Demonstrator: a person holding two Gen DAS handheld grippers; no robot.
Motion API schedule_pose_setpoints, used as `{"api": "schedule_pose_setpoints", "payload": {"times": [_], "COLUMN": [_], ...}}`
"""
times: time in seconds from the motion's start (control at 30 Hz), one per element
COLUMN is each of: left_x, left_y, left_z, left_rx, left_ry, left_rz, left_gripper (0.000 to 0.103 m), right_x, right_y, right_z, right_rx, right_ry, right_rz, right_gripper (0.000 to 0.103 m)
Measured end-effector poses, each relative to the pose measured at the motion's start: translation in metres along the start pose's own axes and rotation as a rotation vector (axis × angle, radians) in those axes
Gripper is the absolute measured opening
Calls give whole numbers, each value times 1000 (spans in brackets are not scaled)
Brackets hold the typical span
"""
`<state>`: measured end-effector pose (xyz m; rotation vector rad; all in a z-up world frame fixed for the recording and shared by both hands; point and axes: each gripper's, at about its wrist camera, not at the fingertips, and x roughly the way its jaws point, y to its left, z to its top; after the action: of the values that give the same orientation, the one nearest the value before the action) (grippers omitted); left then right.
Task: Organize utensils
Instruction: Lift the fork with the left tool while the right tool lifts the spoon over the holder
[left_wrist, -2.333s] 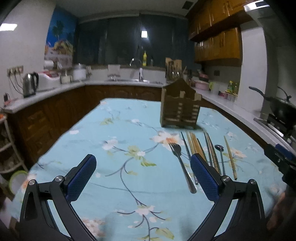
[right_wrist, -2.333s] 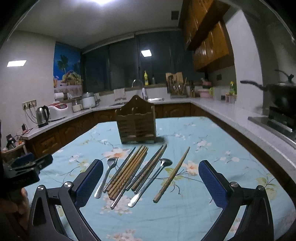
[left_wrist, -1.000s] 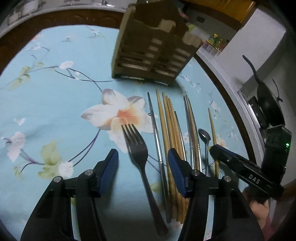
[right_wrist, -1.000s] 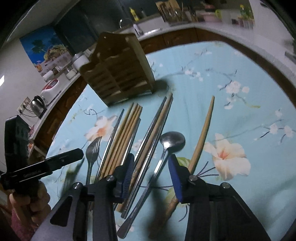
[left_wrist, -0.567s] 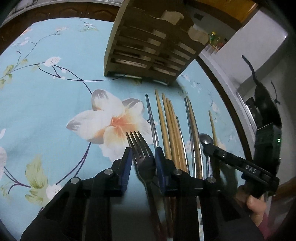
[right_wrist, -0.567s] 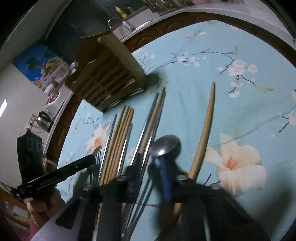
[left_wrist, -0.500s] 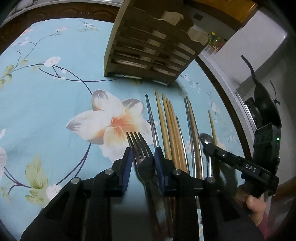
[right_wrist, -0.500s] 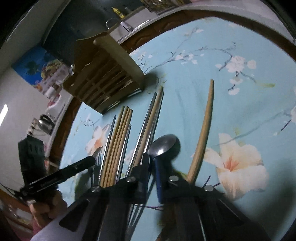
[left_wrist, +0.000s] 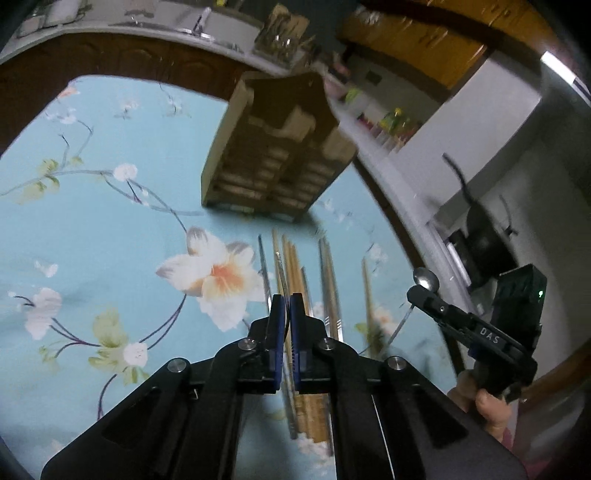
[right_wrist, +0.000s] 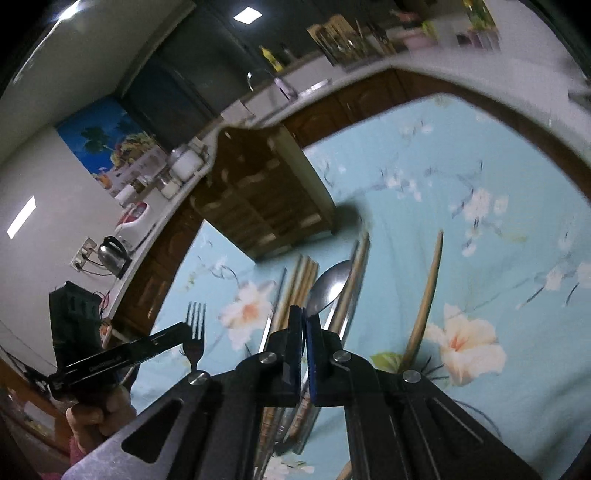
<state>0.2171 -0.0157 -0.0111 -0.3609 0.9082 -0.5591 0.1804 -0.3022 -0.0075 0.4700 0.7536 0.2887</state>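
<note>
Pinched tight between the blue pads of the left gripper (left_wrist: 287, 299): a shiny silver metal fork (right_wrist: 195, 332). Up off the blue flowered tablecloth (left_wrist: 92, 240) now, on the near side of the brown wooden slatted holder (left_wrist: 273, 155), prongs pointing up. Flat on the cloth a second ago, with the pads wide apart on both sides of it.

Same story for the right gripper (right_wrist: 303, 314). Squeezed shut on the thin handle of a shiny silver metal spoon (right_wrist: 330, 284), with the round bowl poking out above the pads. Lifted clear of the cloth too, in front of the holder and off to its right in the left wrist view. Down on the cloth before, with the pads apart around it.

Left lying on the cloth in front of the holder: a row of long tan wooden and silver metal chopsticks (left_wrist: 291, 258), ends pointing at the holder. Just right of the row, a little apart: one light wooden chopstick (right_wrist: 428, 295).

Standing upright at the far end of that row, as before: the holder. Looks smaller and farther off than half a second ago.

Wrapped around each gripper's black handle: a person's hand (right_wrist: 96, 410).
</note>
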Motion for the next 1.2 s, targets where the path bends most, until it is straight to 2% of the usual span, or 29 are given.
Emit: {"api": "schedule_pose_setpoints", "payload": {"times": [0.23,0.33,0.7,0.9,1.2], "left_x": [-39,-51,-74,-81,-79], "left_y": [-9,-12,-19,-27,-41], "left_z": [19,25,47,80,155], "left_rx": [-12,-1,13,23,38], "left_ry": [-84,-117,-198,-260,-402], "left_rz": [-40,-35,-59,-93,-131], "left_gripper": [2,2,2,2,2], "right_x": [-34,-42,-48,-41,-23], "right_y": [27,37,51,58,77], "right_z": [22,30,57,85,145], "right_rx": [-88,-121,-176,-210,-257], "right_ry": [-105,-142,-210,-254,-346], "right_rz": [-11,-13,-25,-48,-71], "right_gripper": [2,2,2,2,2]}}
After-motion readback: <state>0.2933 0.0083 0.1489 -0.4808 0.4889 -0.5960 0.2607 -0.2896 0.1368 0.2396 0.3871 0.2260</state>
